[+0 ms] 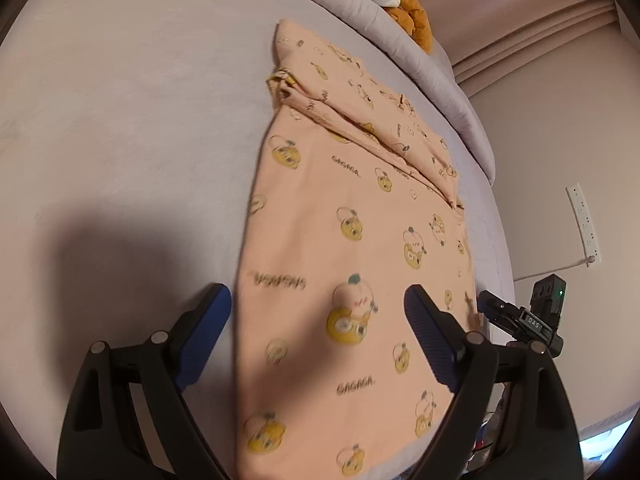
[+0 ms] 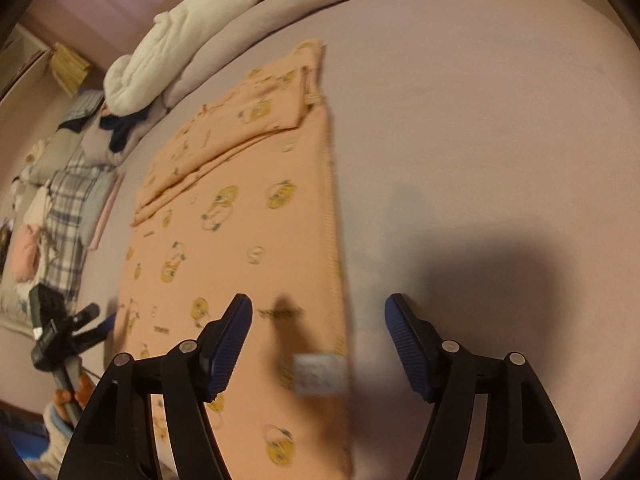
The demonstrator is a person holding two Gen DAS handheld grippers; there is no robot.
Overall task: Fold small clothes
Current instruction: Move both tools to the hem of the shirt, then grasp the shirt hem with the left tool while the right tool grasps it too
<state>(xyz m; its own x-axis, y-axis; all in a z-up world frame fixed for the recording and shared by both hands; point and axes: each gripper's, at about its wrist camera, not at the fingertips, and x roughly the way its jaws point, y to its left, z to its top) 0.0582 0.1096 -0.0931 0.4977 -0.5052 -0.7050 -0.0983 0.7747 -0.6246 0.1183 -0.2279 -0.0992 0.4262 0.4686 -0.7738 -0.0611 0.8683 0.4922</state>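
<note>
A small peach garment (image 1: 352,240) printed with yellow cartoon figures lies flat on the lilac bed sheet (image 1: 140,120). Its far part is folded over in a diagonal band (image 1: 360,108). My left gripper (image 1: 318,300) hovers open over the garment's near left edge, one finger over the bare sheet and the other over the cloth. My right gripper (image 2: 318,308) is open too, straddling the garment's (image 2: 240,240) right edge near a white label (image 2: 320,374). Neither pair of pads presses on the cloth. A hand (image 2: 72,396) holds the left tool at the bed's edge.
A rolled lilac duvet (image 1: 400,40) runs along the far side, with an orange plush toy (image 1: 416,20) and a white cushion (image 2: 168,52). Plaid and pink clothes (image 2: 68,208) are piled beyond the bed. A power strip (image 1: 584,224) hangs on the wall.
</note>
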